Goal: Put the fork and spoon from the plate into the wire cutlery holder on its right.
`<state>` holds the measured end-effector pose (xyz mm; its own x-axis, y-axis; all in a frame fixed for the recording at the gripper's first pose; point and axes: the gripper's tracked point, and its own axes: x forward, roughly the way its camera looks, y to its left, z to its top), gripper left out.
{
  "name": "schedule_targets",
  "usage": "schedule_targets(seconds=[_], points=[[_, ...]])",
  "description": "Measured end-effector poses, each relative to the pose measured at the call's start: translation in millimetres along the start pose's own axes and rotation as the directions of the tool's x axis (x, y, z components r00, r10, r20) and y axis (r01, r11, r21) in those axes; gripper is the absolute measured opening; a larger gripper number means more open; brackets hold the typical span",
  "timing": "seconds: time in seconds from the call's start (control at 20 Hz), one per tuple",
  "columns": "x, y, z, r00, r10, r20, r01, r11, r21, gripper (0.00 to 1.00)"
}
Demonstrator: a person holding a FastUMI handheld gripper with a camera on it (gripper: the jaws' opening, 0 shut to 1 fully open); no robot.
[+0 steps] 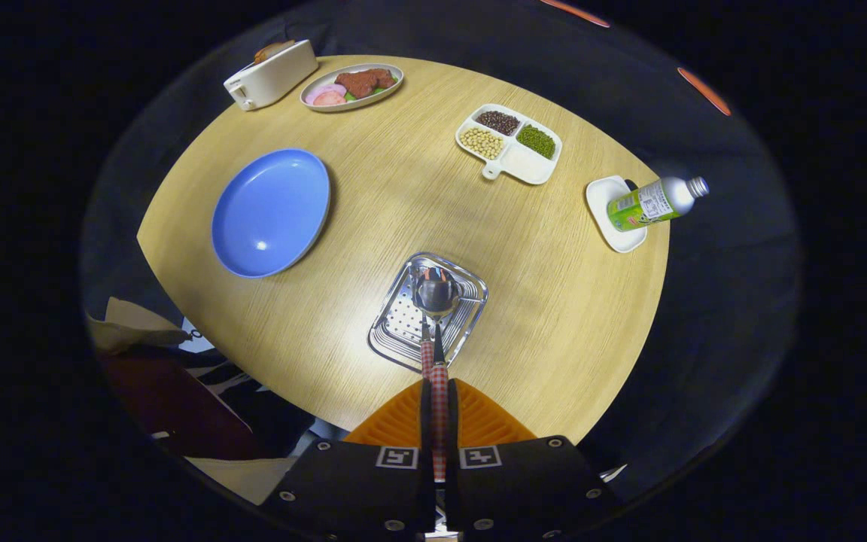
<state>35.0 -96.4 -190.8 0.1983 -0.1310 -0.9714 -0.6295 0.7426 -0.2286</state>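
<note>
One bench point(403, 203) with a light wood-grain top is seen from above. One blue plate point(271, 211) is set toward the bench's left edge, and its surface is seen bare. One white toaster point(270, 74) is placed at the far left corner, with one oval dish point(352, 86) of food just beside it along the far edge. One white divided tray point(509, 142) is placed toward the far right, with three of its four compartments filled: dark beans, pale beans and green beans. One small white dish point(612, 218) is set at the right edge, and one bottle point(653, 202) with a green label is seen against it, leaning out past the bench's edge.

One wire cutlery holder point(428, 312) of shiny metal is placed near the near edge, to the right of the blue plate and well apart from it. Its perforated floor is visible.

One spoon point(436, 295) is held by the hand-held gripper point(439, 421). The two fingers are closed on its red-checked handle, which is clamped between them. The spoon's bowl is seen just ahead of the fingertips, over the opening of the holder; whether it touches the holder cannot be told. A dark utensil is seen beside the spoon inside the holder, but whether it is the fork cannot be told.
</note>
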Motion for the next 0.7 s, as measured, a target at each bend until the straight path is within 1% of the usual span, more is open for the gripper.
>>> schedule_targets(seconds=[0.15, 0.35, 0.65, 0.7], points=[[9.0, -0.8, 0.6, 0.999, -0.002, -0.032, 0.001, 0.999, -0.034, 0.06], [15.5, 3.5, 2.2, 0.998, 0.008, -0.061, -0.010, 0.999, -0.046, 0.06], [15.6, 5.0, 8.3, 0.999, 0.004, -0.044, -0.006, 0.999, -0.034, 0.13], [15.5, 4.6, 8.6, 0.999, 0.006, -0.037, -0.007, 1.000, -0.026, 0.17]])
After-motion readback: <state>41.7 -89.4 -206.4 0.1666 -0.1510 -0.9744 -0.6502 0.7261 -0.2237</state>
